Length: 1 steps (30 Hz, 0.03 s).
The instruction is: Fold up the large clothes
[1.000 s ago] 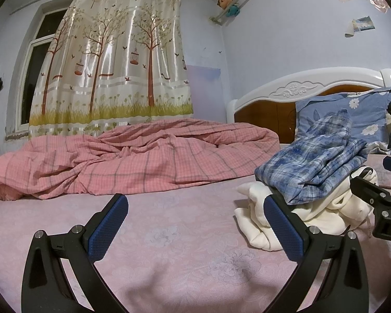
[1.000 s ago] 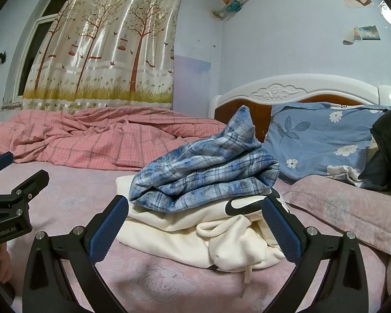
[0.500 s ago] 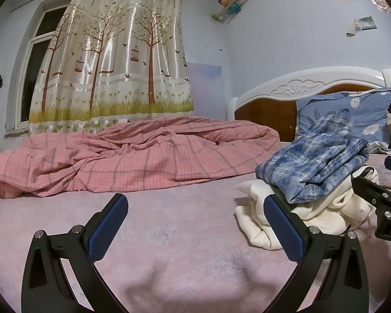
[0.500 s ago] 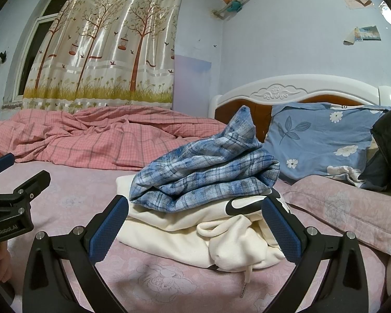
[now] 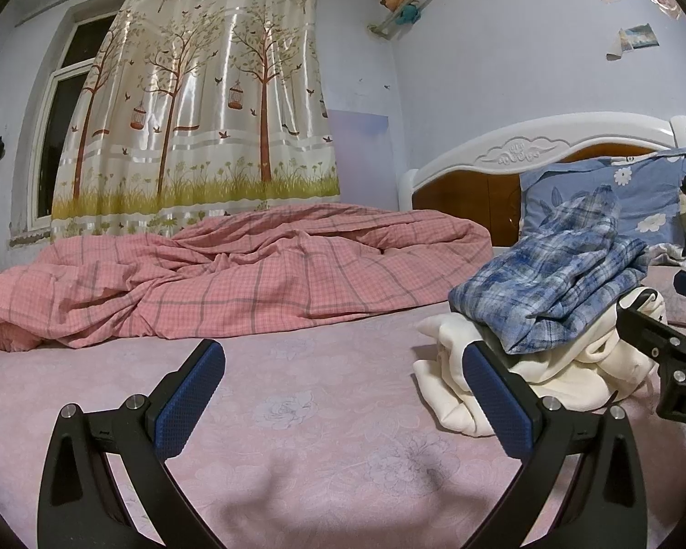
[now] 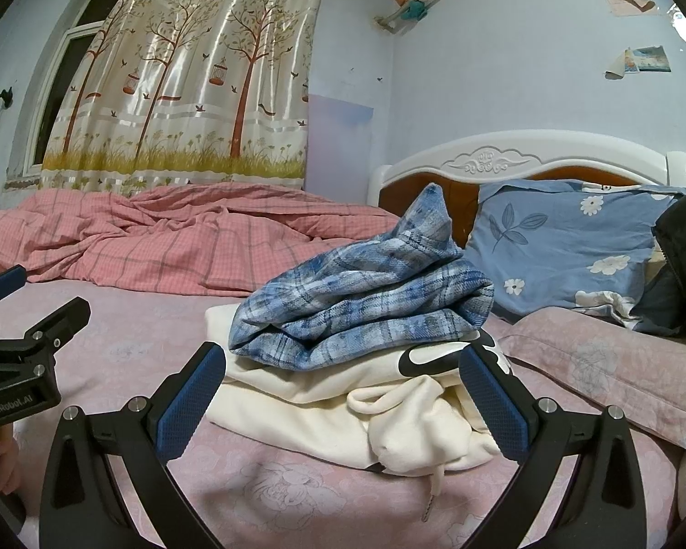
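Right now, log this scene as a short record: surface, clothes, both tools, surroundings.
surface: pink bed sheet
top garment: blue plaid shirt, bunched, lying on the cream one
bottom garment: cream hoodie, drawcord hanging at the front
left tool: open, empty, over bare sheet left of the pile
right tool: open, empty, facing the pile
behind: pink checked duvet, blue floral pillow, white headboard
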Motion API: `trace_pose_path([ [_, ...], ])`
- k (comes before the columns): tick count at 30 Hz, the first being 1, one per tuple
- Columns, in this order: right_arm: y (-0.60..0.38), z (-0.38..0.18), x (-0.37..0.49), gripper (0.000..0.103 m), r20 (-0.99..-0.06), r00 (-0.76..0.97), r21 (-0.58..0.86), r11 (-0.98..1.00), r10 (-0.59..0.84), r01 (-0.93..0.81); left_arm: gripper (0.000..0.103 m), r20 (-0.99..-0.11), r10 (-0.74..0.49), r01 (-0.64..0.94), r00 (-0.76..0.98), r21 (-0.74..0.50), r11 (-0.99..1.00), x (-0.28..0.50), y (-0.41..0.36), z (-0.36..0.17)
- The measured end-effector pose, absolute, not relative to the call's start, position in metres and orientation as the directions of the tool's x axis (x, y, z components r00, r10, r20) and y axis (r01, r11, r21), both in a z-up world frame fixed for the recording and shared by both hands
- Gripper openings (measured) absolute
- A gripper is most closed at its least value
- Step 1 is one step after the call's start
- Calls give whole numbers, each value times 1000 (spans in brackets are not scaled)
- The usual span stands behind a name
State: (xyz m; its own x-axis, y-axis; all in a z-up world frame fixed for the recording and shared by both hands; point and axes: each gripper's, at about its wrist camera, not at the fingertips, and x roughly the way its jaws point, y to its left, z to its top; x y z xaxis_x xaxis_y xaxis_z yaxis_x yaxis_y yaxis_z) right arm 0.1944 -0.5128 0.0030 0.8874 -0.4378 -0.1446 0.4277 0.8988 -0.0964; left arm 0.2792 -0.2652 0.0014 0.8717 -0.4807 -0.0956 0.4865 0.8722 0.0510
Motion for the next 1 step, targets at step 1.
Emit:
trace_pose_path([
  [1, -512, 3, 195, 103, -144, 888, -96, 899, -438, 428, 103, -93, -482, 488, 871, 54, 871, 278, -265, 2],
])
